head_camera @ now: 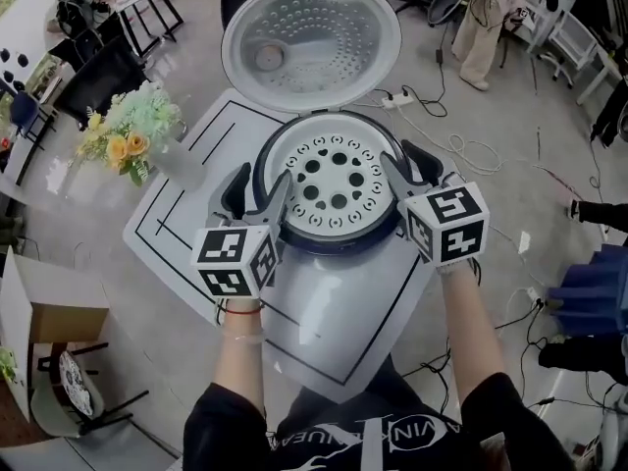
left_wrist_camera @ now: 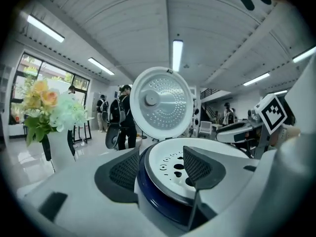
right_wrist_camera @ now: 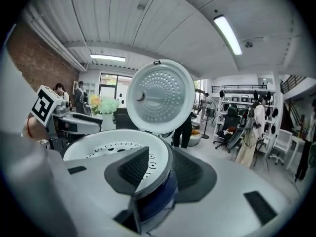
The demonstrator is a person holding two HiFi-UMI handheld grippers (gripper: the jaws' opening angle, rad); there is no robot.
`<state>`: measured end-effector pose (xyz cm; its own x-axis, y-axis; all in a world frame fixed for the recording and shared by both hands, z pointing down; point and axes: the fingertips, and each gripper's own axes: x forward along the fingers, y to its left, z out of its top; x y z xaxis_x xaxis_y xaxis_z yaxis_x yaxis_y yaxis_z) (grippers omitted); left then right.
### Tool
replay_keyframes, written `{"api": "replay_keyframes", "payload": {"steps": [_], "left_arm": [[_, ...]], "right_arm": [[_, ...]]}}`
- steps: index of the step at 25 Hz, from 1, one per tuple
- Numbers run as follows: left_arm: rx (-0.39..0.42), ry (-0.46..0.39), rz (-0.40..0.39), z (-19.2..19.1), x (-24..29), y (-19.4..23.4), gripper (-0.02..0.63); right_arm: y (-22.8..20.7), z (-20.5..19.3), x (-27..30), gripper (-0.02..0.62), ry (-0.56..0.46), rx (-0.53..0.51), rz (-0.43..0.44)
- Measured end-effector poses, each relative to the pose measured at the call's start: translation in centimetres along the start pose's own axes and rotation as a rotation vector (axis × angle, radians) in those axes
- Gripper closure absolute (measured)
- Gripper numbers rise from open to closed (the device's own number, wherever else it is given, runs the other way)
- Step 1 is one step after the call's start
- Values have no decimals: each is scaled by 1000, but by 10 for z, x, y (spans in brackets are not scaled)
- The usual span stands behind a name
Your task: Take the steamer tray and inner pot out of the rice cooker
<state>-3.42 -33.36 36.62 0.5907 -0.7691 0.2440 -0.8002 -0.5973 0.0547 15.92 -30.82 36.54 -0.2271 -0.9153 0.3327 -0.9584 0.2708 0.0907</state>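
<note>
Steamer tray: white round disc (head_camera: 334, 180), pierced with large round holes ringed by smaller slots, seated in the mouth of the rice cooker (head_camera: 339, 241).
Inner pot: hidden under the tray; cannot be made out.
Rice cooker: glossy dark blue round body, standing on the desk (head_camera: 196, 226).
Lid (head_camera: 312, 42): swung up and open, its grey inner face dimpled.
Left gripper (head_camera: 257, 186): jaws wide, astride the tray's left rim, one over the tray and one outside the body; dark gridded pads (left_wrist_camera: 123, 169) stand clear.
Right gripper (head_camera: 410, 165): jaws wide, astride the right rim; whether they touch it is hard to tell.
Desk: white, black lines.
Flowers (head_camera: 128, 130): yellow and pale green, at the desk's left edge.
</note>
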Motion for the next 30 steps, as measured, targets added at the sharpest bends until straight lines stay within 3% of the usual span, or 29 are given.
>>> {"api": "replay_keyframes", "payload": {"steps": [10, 14, 21, 30], "left_arm": [[129, 206, 8, -21, 26, 4, 350], [171, 239, -6, -23, 28, 0, 350], [146, 225, -52, -24, 25, -11, 341], [189, 212, -23, -22, 23, -11, 341]], "right_arm": [[-1, -22, 31, 431, 267, -182, -7], [0, -25, 36, 439, 333, -274, -24], [-5, -23, 38, 488, 325, -313, -72], [-5, -14, 34, 500, 225, -280, -105]]}}
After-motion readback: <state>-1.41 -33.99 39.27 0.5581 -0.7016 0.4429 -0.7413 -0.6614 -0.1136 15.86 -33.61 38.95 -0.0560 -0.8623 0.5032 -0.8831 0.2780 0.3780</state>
